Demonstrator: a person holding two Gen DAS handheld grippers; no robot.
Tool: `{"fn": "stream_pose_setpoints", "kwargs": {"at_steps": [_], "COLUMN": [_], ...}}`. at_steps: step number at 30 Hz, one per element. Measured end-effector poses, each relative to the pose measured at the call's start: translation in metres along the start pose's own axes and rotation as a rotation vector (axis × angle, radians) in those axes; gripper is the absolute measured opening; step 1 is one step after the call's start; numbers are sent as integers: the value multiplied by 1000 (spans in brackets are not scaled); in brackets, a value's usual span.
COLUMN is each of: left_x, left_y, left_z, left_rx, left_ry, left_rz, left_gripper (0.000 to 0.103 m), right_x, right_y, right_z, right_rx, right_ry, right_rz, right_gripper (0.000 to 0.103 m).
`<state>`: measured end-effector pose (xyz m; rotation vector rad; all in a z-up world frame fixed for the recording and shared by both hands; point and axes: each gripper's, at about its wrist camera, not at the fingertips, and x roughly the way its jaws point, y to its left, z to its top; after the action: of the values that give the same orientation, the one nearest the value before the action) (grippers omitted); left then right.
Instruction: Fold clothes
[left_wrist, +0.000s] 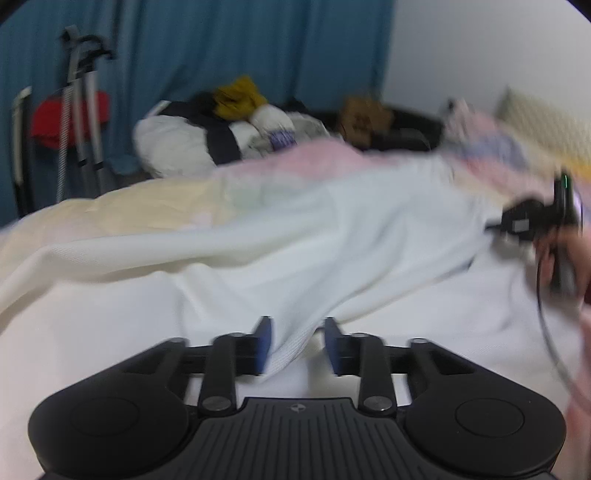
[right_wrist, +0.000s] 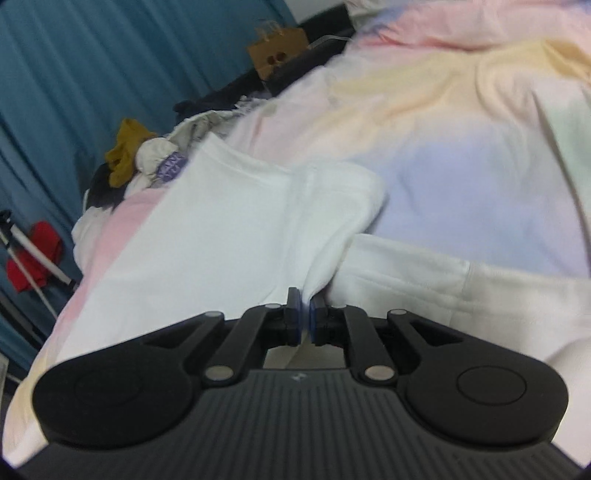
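R wrist: gripper (right_wrist: 303, 314) pinching white garment (right_wrist: 229, 229)

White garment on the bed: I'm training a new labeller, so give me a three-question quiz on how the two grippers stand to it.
1. True or false: the right gripper is shut on the white garment.
2. The left gripper is: A) open, with cloth between its fingers; B) shut on a yellow rag; C) out of view.
3. Fill in: behind the clothes pile hangs a ____ curtain.

Key: 1 true; 2 A; 3 blue.
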<state>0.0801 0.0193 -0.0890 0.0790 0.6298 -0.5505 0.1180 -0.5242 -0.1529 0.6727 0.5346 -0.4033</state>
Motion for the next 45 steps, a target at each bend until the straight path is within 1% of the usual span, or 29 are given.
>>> {"fn": "stream_pose_setpoints", "kwargs": {"at_steps": [1,3,4,5,7,9,10,12,14,15,16,17,18,20,23,25,26,28,30,32,34,36,41,42,45], "left_x": [-13,-36,-46,-51,-62,-66,-67,-64,-60,-59,-61,-63,-63,-52,-22,-1,8,18,17,5,-15,-41,-129,-148,-205], "left_y": [3,10,15,24,43,69,82,107,131,142,154,165,174,191,212,219,219,217,210,203,188,168,120,111,88], "left_z": [-1,-1,-1,-1,-1,-4,-7,-9,-8,-6,-3,2,6,15,24,34,40,49,50,49,45,38,20,14,-4], "left_rx": [-26,-56,-56,-71,-101,-172,-200,-229,-248,-263,-301,-352,-382,-379,-362,-351,-334,-314,-310,-313,-321,-322,-395,-416,-488], "left_ry": [-16,-37,-39,-38,-34,-2,11,31,42,21,-7,-41,-69,-67,7,41,50,60,52,42,28,11,-6,2,13], "left_rz": [0,16,46,99,204,344,394,476,564,593,610,621,613,615,653,669,674,671,658,629,592,583,561,560,566], "left_gripper": [48,49,50,50,53,53,53,53,53,53,53,53,53,53,55,59,61,71,70,69,69,69,69,70,76], "right_x": [-6,-22,-30,-40,-66,-93,-105,-129,-141,-143,-139,-134,-129,-116,-98,-88,-84,-79,-78,-80,-85,-91,-117,-122,-135], "right_y": [2,7,8,10,17,23,27,37,50,56,60,64,68,73,77,76,77,77,77,78,78,80,82,82,79], "right_z": [-1,-5,-6,-9,-15,-22,-25,-33,-43,-49,-54,-58,-62,-68,-75,-79,-81,-82,-82,-81,-82,-82,-81,-80,-76], "right_rx": [-7,-21,-33,-47,-76,-96,-104,-122,-186,-211,-224,-235,-246,-277,-307,-306,-308,-313,-313,-317,-320,-329,-358,-361,-356], "right_ry": [5,17,19,22,20,21,22,21,19,17,22,29,36,40,60,82,89,96,100,98,94,91,69,65,61], "right_rz": [-2,-3,1,7,14,16,30,66,70,71,74,78,82,65,46,44,46,45,52,55,60,74,118,127,140], "right_gripper": [13,18,23,26,26,26,26,26,26,26,26,26,26,27,26,26,26,26,26,26,26,26,26,26,26]}}
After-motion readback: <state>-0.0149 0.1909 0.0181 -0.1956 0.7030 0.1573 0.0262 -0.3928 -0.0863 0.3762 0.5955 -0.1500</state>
